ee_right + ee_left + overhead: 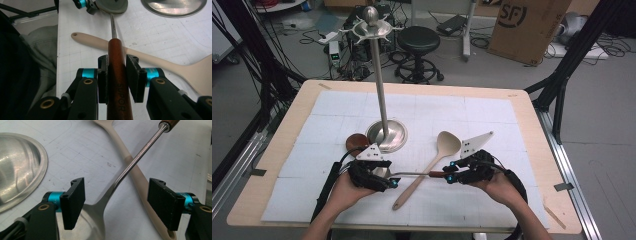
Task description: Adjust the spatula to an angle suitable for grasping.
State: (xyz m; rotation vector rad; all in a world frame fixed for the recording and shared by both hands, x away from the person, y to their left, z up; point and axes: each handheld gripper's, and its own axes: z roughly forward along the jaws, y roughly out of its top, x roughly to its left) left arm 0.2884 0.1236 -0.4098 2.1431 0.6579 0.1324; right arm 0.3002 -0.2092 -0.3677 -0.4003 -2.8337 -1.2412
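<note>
White-padded tabletop (492,107): right gripper (117,79) clamps the ladle's (412,174) wooden handle, steadying it, while left gripper (120,202), half-open, straddles its neck untouched.

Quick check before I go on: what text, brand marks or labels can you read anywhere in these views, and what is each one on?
"SUPOR": stamped along the brown wooden handle of the metal ladle, seen between the jaws in the right gripper view.
"SF": large dark logo on the cardboard box on the floor behind the table, cut off at the top edge.
Nothing readable on the beige wooden spoon or the steel utensil stand.
</note>
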